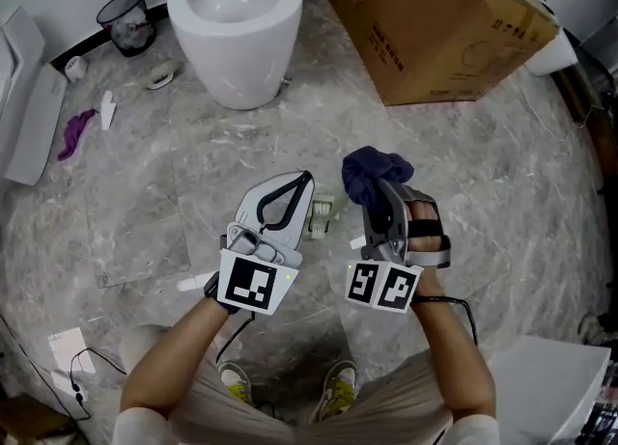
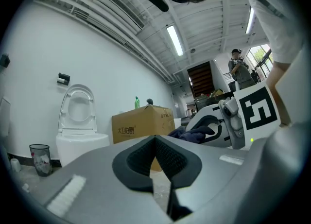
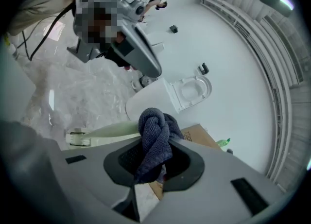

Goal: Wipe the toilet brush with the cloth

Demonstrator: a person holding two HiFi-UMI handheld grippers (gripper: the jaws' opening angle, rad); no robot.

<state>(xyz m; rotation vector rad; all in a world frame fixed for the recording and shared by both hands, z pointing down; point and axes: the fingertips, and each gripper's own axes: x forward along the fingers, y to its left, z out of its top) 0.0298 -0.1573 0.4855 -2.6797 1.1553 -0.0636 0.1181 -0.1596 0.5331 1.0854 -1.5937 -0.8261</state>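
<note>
One toilet brush (image 3: 104, 131), pale green, sits low between the two grippers and seems to lie on the grey marble floor (image 1: 502, 192). In the right gripper view its long axis runs across the picture: bristle head at the left end, handle going right and passing behind the cloth. Cannot tell if cloth and brush touch.

One cloth (image 3: 154, 135), dark blue and bunched in a knot. The right gripper (image 3: 158, 145) has its jaws clamped on the cloth's lower part, and the bunch sticks out past the tips.

The left gripper (image 2: 155, 140) has its jaws pressed together with nothing between them. It is just beside the right gripper, tips angled toward it.

Two grippers, one marker cube on each. Further off on the floor:
- one white toilet (image 1: 241, 67), seat up
- one cardboard box (image 1: 435, 28) to the right of the toilet
- one black mesh waste bin (image 1: 126, 20) to the left of the toilet
</note>
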